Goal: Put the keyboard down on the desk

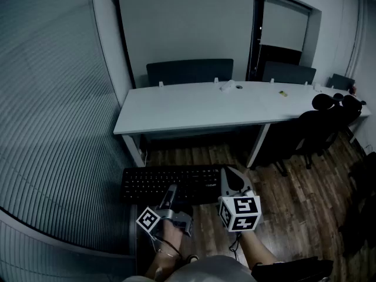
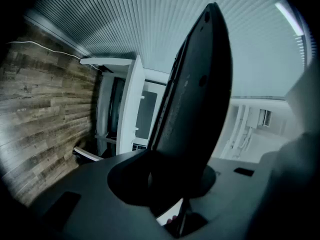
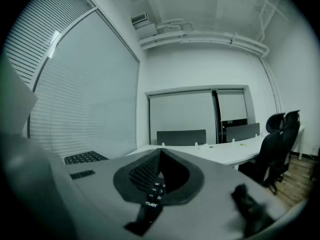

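Keyboard (image 1: 170, 184): we are looking at a black, full-width board with rows of dark keys facing up, its long side running across us.
Keyboard's place: we are carrying it in the air over the wooden floor (image 1: 294, 198), just short of the desk (image 1: 200, 107) and apart from it.
Left gripper (image 1: 170, 197): we are clamping its jaws on the keyboard's near edge, about mid-length. Its own view shows the board's dark underside rising out of the jaws.
Right gripper (image 1: 233, 184): we are pinching the keyboard's right end between its jaws, with the keys showing inside the grip.
Desk: we are facing a long white top on white legs, mostly bare, with 2 small objects (image 1: 228, 86) toward its back edge.
Room: we are standing beside slatted blinds (image 1: 53, 110) on the left. Dark partition panels (image 1: 189, 71) are standing behind the desk, pale roller shades (image 1: 188, 28) are covering the back wall, and a black office chair (image 1: 320, 128) is sitting at the desk's right end.
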Tool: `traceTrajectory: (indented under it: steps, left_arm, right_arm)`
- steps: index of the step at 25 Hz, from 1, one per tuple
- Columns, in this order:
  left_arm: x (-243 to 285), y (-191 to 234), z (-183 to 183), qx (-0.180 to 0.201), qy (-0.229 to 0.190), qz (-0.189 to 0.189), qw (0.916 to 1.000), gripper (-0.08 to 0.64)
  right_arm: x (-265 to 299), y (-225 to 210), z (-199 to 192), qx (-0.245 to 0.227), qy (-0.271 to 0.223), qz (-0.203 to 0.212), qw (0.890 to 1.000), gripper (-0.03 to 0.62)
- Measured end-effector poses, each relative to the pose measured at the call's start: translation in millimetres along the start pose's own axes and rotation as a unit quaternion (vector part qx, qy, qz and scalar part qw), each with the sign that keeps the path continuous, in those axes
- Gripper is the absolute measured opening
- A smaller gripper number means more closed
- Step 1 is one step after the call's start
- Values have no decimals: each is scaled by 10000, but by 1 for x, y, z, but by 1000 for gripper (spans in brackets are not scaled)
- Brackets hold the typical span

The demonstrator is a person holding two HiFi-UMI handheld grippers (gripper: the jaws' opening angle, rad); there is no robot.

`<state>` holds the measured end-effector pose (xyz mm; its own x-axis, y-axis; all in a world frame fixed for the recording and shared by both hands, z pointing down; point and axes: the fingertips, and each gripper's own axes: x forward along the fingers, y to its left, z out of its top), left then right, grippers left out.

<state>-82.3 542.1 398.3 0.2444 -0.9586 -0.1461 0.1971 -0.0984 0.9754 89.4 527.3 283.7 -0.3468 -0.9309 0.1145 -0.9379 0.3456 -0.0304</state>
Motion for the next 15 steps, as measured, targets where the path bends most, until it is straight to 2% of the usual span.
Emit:
traceTrajectory:
  steps: [9, 15]
  left_arm:
    - [-6, 2, 9, 45, 36, 24, 10000, 121]
    - [-9, -1, 28, -35, 50, 29, 10000, 121]
  right_arm:
    - [4, 13, -1, -26, -26, 75, 10000, 31]
    - [17, 32, -1, 155, -62, 114, 9998, 34]
